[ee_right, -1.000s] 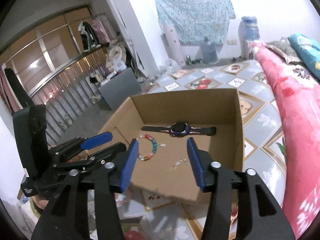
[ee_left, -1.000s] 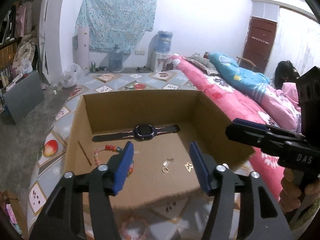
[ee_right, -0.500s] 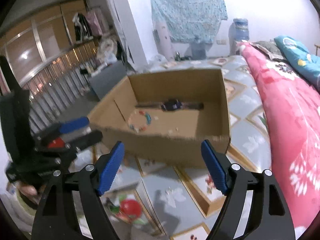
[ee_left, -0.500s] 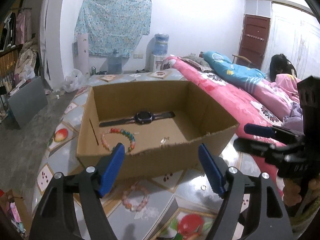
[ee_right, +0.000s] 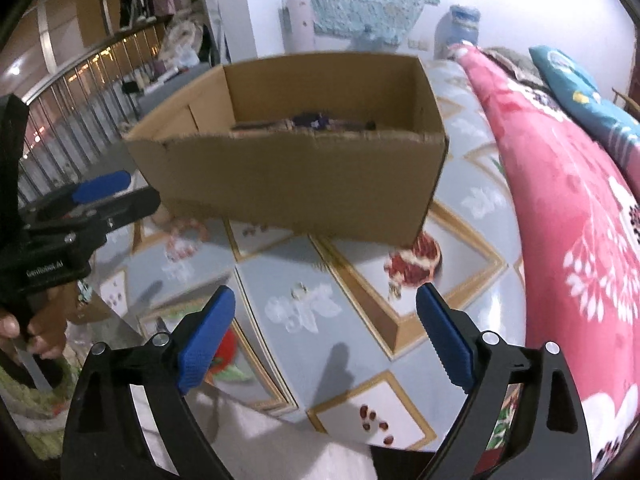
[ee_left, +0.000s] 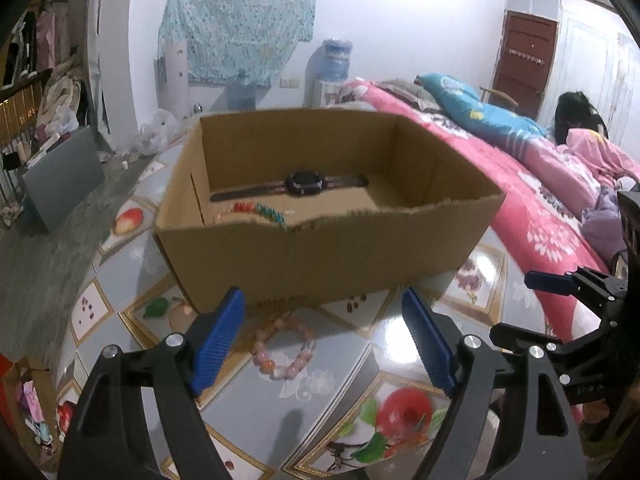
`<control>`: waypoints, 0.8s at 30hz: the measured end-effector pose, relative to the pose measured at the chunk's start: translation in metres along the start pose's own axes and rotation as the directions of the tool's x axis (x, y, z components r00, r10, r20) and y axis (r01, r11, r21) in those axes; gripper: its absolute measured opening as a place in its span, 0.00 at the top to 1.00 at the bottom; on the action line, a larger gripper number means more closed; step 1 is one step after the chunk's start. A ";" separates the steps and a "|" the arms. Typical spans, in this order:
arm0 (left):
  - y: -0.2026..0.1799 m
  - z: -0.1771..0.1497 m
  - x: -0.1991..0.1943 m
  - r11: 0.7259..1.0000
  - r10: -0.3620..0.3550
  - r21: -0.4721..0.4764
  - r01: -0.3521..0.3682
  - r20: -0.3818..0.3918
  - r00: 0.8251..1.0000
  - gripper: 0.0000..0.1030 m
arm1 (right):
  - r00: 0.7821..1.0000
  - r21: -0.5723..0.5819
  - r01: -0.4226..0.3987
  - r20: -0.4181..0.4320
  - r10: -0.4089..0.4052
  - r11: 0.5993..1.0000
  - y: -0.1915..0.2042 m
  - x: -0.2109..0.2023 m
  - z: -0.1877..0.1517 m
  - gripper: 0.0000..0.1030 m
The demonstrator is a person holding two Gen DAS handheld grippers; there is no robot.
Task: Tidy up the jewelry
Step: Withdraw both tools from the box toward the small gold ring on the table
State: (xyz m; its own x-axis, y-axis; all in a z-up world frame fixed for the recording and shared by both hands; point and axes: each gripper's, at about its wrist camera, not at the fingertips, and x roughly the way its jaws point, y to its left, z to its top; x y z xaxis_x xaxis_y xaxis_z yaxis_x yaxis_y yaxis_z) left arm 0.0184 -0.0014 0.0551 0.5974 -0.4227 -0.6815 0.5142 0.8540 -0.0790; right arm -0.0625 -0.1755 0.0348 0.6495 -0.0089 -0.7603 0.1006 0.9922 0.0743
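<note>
We find a pink bead bracelet [ee_left: 283, 347] lying flat on the fruit-patterned floor mat [ee_left: 360, 364], just in front of the near wall of the cardboard box [ee_left: 320, 256]. It sits ahead of the left gripper [ee_left: 320, 340], between the lines of its two blue pads but beyond their tips, and nothing touches it. In the right wrist view we see the same bracelet [ee_right: 185, 238], blurred, at the box's near left corner, just below the tip of the left gripper as it enters from the left.

A small pale trinket [ee_right: 299, 290] lies on the mat ahead of the right gripper [ee_right: 326, 332], between the pad lines and apart from both pads; we cannot tell what kind of piece it is.

Inside the box we note a dark watch [ee_left: 298, 185] laid flat along the far wall and a multicoloured bead bracelet [ee_left: 260, 212] nearer the torn front edge, partly hidden by it.

Both grippers have their jaws opening, standing wide, with nothing pressed between the pads. Each is angled downward toward the mat, short of the box. We see the right gripper from the side at the right edge of the left view. A hand [ee_right: 38, 326] grips the handle of the left gripper at the left edge of the right view.

A pink floral blanket [ee_right: 568, 208] borders the mat on the right.
</note>
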 end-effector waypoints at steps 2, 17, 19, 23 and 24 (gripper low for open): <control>-0.003 -0.003 0.005 1.000 0.012 0.012 -0.011 -0.018 1.000 0.22 | 1.000 -0.002 0.020 -0.021 -0.020 1.000 -0.002 0.003 -0.007 0.14; -0.032 -0.023 0.065 0.996 0.044 0.088 -0.029 -0.178 0.983 0.20 | 0.984 0.034 0.157 -0.092 -0.153 0.987 -0.028 0.010 -0.032 0.11; -0.033 -0.023 0.070 0.995 0.049 0.090 -0.032 -0.190 0.981 0.20 | 0.982 0.031 0.164 -0.102 -0.160 0.986 -0.030 0.012 -0.035 0.10; -0.035 -0.024 0.080 0.995 0.060 0.094 -0.041 -0.214 0.975 0.20 | 0.978 0.035 0.173 -0.121 -0.167 0.984 -0.034 0.019 -0.040 0.10; -0.035 -0.025 0.080 0.994 0.063 0.097 -0.043 -0.217 0.974 0.20 | 0.978 0.037 0.175 -0.124 -0.169 0.984 -0.035 0.020 -0.041 0.10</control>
State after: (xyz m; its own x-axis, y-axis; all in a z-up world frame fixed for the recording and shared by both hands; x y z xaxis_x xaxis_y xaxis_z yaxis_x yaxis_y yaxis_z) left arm 0.0331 -0.0576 -0.0148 0.4808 -0.2924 -0.8266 0.5452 0.8380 0.0207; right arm -0.0838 -0.2053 -0.0095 0.5247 -0.1611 -0.8359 0.2403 0.9700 -0.0362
